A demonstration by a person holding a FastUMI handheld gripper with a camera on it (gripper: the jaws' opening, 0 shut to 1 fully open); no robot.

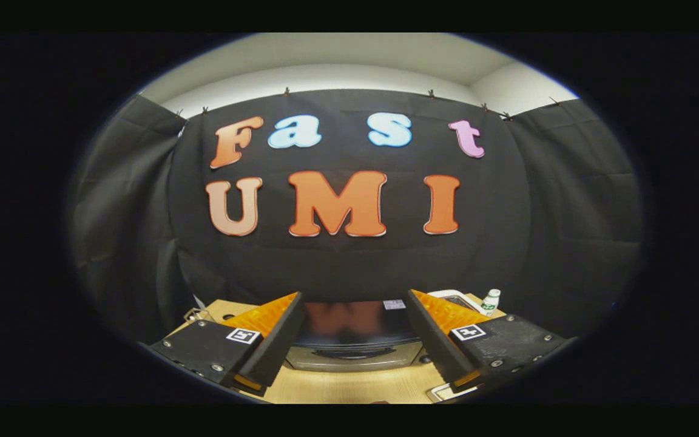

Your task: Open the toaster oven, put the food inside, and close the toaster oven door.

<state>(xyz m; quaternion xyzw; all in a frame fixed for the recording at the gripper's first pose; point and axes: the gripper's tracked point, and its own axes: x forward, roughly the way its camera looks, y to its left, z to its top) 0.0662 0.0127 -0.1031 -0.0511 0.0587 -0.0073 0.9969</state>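
Your gripper (352, 340) stands wide, holding nothing; the toaster oven (354, 352) sits between the fingers at 12 o'clock, door shut. Likely stiff, hinged glass: take its handle (352, 353) squarely

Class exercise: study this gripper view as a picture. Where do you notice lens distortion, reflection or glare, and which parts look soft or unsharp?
Gripper view: fisheye bending bows the table edge and the cloth wall; the toaster oven door glass, seen between the open fingers of the gripper, carries a blurred orange reflection; the small bottle beyond the fingers looks soft; lighting is even, without harsh shadows.
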